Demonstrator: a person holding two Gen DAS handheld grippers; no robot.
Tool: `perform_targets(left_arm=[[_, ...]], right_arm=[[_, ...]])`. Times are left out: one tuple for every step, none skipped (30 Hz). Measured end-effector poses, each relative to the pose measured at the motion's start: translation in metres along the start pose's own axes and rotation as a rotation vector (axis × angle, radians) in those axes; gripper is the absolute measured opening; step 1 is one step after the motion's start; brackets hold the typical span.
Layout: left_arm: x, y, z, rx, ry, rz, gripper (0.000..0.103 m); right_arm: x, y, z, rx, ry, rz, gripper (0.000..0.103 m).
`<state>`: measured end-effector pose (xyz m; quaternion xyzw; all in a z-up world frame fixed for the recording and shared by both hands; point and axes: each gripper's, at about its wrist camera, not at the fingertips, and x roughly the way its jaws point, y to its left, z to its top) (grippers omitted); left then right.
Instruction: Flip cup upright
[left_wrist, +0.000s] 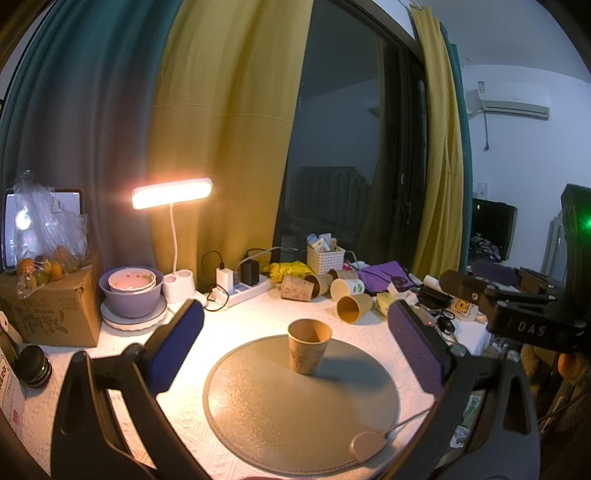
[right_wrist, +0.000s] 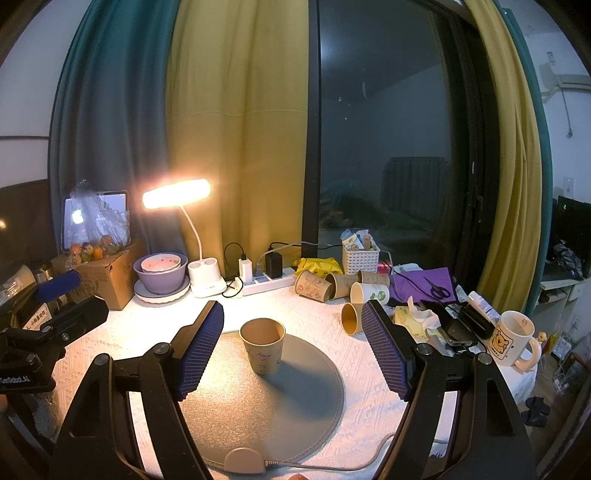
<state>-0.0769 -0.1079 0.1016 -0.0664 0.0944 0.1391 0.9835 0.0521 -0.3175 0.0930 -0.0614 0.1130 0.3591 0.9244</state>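
A brown paper cup (left_wrist: 308, 350) stands upright, mouth up, on the round grey mat (left_wrist: 295, 417); it also shows in the right wrist view (right_wrist: 263, 345) on the mat (right_wrist: 258, 406). My left gripper (left_wrist: 295, 347) is open, its blue pads wide apart, held back from the cup and above the mat. My right gripper (right_wrist: 291, 343) is open too, the cup between and beyond its pads, untouched. The right gripper's body shows at the right of the left wrist view (left_wrist: 517, 317); the left gripper's body shows at the left of the right wrist view (right_wrist: 48, 314).
Several paper cups (right_wrist: 332, 286) lie on their sides at the back. A lit desk lamp (right_wrist: 177, 194), power strip (right_wrist: 266, 282), purple bowl (right_wrist: 159, 275), cardboard box (right_wrist: 107, 273), white basket (right_wrist: 360, 256) and mug (right_wrist: 511, 338) ring the table. A white puck with cord (right_wrist: 243, 459) lies on the mat's near edge.
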Motion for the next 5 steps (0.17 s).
perform_targets(left_arm=[[0.0, -0.0003, -0.0006, 0.001, 0.0, -0.001, 0.101], [0.0, -0.0004, -0.0007, 0.0, 0.0, -0.001, 0.101], [0.0002, -0.0002, -0.0007, -0.001, 0.0, -0.002, 0.101], [0.0002, -0.0003, -0.0006, 0.0, 0.001, -0.003, 0.101], [0.0002, -0.0017, -0.0016, 0.0, 0.003, -0.005, 0.101]], right_arm=[[0.0, 0.0, 0.0001, 0.0, 0.0, 0.0, 0.08], [0.0001, 0.0001, 0.0003, -0.001, 0.0, 0.0, 0.08], [0.0002, 0.0003, 0.0002, 0.0, 0.0, -0.001, 0.08], [0.0001, 0.0005, -0.0002, 0.0, 0.001, 0.0, 0.08], [0.0002, 0.0003, 0.0006, 0.0, 0.0, -0.001, 0.08]])
